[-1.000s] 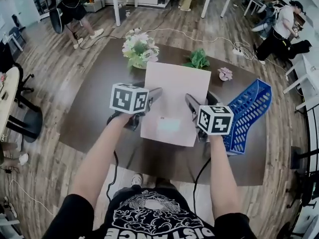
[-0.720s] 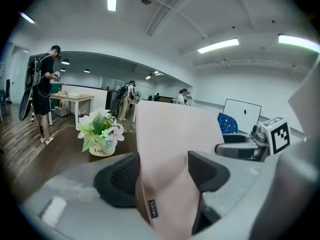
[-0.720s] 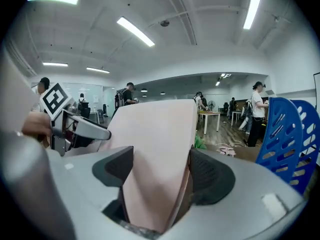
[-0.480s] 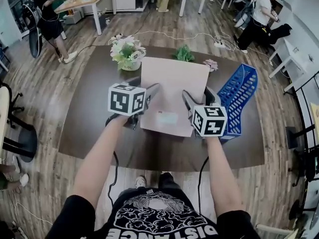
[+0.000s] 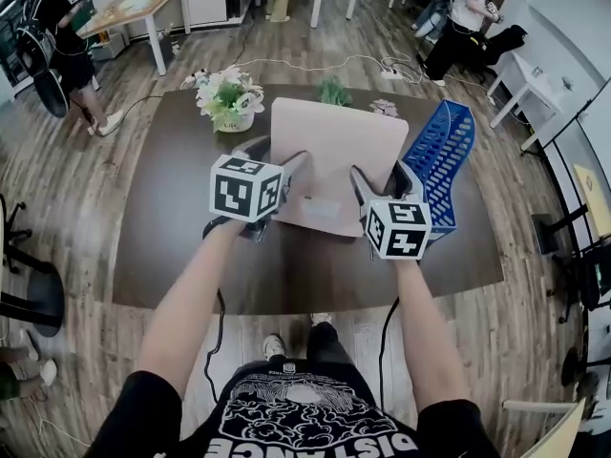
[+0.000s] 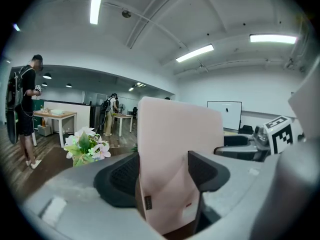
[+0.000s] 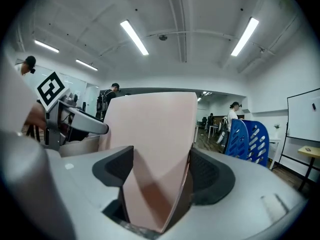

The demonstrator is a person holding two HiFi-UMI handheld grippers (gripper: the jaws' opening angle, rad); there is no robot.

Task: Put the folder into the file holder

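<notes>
A pale pink folder [image 5: 334, 151] hangs tilted above the dark table [image 5: 172, 227], gripped at both of its near sides. My left gripper [image 5: 277, 162] is shut on its left edge; in the left gripper view the folder [image 6: 175, 149] stands upright between the pads [image 6: 120, 176]. My right gripper [image 5: 383, 180] is shut on the right edge, where the folder [image 7: 157, 144] bows into a V between the jaws. The blue slotted file holder [image 5: 436, 160] lies just right of the folder, also seen as the blue holder [image 7: 250, 138] past my right gripper.
A pot of white flowers [image 5: 227, 98], a small green plant [image 5: 332, 91] and a small pink flower [image 5: 385, 108] stand along the table's far edge. People, desks and cables [image 5: 315, 65] fill the wooden floor beyond. A whiteboard [image 6: 224, 115] stands far behind.
Both grippers have lifted the folder and carried it to the right, so its right edge now sits close beside the blue file holder.
</notes>
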